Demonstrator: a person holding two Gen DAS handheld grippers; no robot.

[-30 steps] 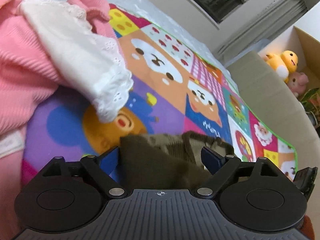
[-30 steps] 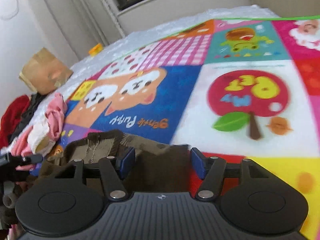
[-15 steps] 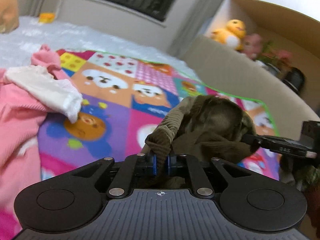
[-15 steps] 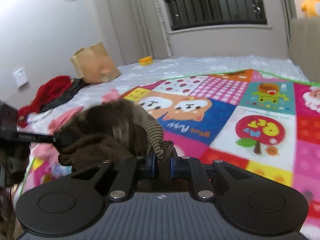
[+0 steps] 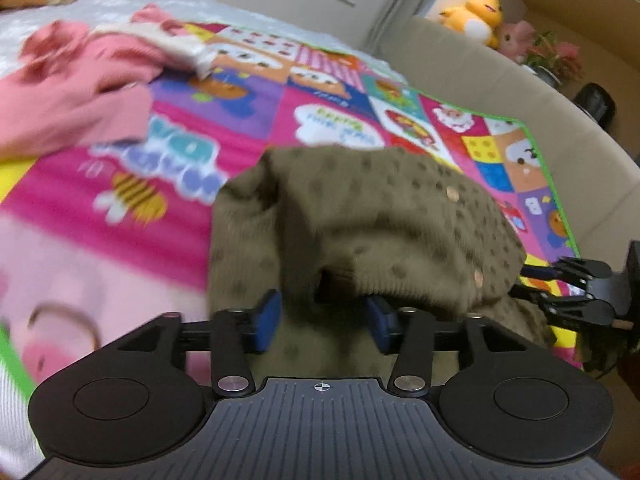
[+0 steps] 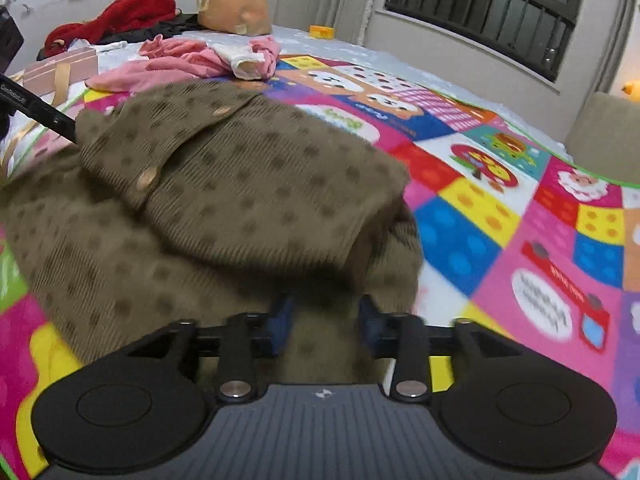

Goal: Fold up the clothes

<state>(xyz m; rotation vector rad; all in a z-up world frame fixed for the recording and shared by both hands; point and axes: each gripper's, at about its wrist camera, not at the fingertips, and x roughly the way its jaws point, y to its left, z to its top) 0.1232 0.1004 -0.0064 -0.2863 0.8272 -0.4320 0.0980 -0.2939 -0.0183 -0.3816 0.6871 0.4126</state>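
Observation:
An olive-green knitted cardigan [image 5: 360, 216] with small buttons lies folded over on the colourful play mat [image 5: 248, 120]; it also fills the near left of the right wrist view [image 6: 224, 184]. My left gripper [image 5: 324, 320] is open, its blue pads either side of the cardigan's near edge. My right gripper [image 6: 324, 320] is open too, with cloth lying between its pads. The right gripper also shows at the right edge of the left wrist view [image 5: 576, 288].
A heap of pink and white clothes [image 5: 72, 80] lies at the mat's far left, also in the right wrist view [image 6: 200, 60]. A red garment [image 6: 116, 16], a paper bag [image 6: 236, 0], a beige sofa [image 5: 500, 88] with plush toys [image 5: 476, 12].
Both grippers have opened and let go of the cardigan, which was held up half a second ago and now lies folded on the mat nearer to me.

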